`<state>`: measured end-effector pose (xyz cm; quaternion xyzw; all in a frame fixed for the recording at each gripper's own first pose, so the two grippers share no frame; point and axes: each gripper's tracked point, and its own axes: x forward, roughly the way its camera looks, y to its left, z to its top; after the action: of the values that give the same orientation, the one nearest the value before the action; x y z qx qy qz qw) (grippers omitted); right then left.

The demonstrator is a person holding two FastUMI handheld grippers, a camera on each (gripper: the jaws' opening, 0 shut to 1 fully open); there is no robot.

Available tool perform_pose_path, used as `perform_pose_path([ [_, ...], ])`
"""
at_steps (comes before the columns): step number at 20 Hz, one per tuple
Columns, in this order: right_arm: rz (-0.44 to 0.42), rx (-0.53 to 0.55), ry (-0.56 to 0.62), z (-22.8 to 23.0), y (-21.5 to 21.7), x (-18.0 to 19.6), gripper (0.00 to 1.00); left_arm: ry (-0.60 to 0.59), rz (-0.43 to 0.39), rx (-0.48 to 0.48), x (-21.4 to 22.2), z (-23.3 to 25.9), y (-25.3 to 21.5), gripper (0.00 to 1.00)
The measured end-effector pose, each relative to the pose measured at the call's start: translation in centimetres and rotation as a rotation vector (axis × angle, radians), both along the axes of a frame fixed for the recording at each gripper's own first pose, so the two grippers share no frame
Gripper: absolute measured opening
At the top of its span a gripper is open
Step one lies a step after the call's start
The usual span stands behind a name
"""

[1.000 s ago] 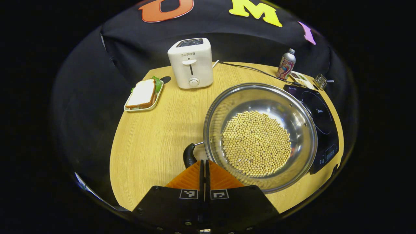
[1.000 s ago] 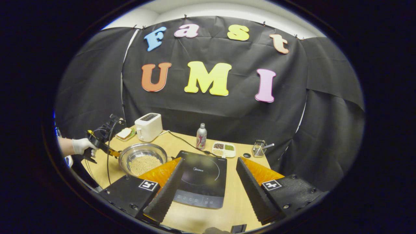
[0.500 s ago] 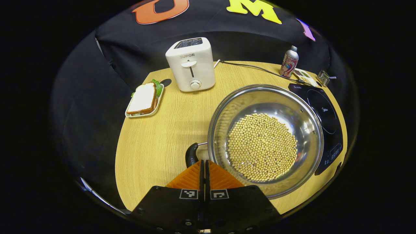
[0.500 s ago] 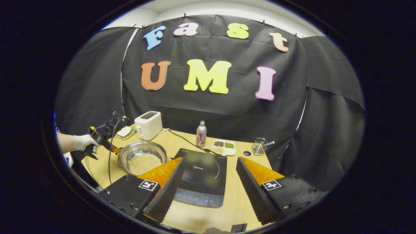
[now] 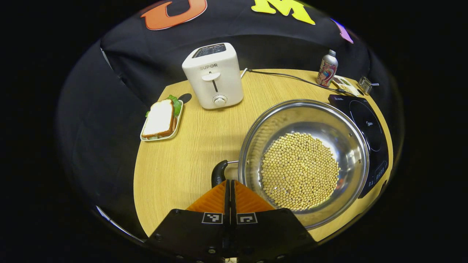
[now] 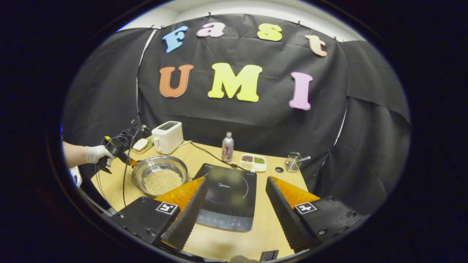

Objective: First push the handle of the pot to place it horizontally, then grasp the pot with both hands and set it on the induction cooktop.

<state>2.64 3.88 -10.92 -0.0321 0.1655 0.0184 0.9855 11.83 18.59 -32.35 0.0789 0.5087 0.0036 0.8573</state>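
Pot [image 5: 303,160] is sitting beside the cooktop [image 5: 365,128], not on it yet. Left gripper [image 5: 230,188], jaws pressed together, is nudging its handle [image 5: 218,173]. Right gripper [image 6: 236,208], jaws spread, is waiting.

The left gripper [image 5: 230,182] hides the near end of the pot's black handle [image 5: 218,173].

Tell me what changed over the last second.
The closed left gripper stays at the pot handle; the handle's tip has crept rightward toward the rim in its view. The right gripper hangs open over the induction cooktop; toaster and sandwich unmoved.
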Motion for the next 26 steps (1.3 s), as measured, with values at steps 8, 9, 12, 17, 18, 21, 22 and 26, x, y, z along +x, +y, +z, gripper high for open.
perform_pose_path([
  [8,0.016,0.056,0.04,-2.0,1.8,0.3,1.0,-0.13,0.042,-0.048,-1.0,3.8,-0.9,0.0],
  [9,0.02,0.067,0.047,-2.3,2.2,0.5,1.0,-0.164,0.048,-0.059,-1.3,4.7,-1.1,0.0],
  [12,0.045,0.09,0.077,-3.5,3.9,1.2,0.97,-0.276,0.04,-0.094,-1.8,7.5,-1.5,0.04],
  [17,0.112,0.126,0.159,-6.4,8.2,3.5,0.98,-0.32,0.047,-0.043,-2.3,8.6,0.2,0.89],
  [18,0.13,0.125,0.181,-7.1,9.2,4.2,1.0,-0.307,0.05,-0.026,-2.4,8.3,0.6,0.94],
  [21,0.163,0.131,0.23,-9.2,11.8,7.3,0.97,-0.277,0.044,-0.005,-1.6,7.1,-0.2,0.97],
  [22,0.176,0.141,0.259,-10.1,12.8,8.3,1.0,-0.269,0.04,0.0,-1.3,6.7,-0.4,0.98],
  [26,0.177,0.187,0.391,-14.7,16.0,12.4,0.97,-0.209,0.008,0.012,0.4,4.4,-1.1,0.98],
])
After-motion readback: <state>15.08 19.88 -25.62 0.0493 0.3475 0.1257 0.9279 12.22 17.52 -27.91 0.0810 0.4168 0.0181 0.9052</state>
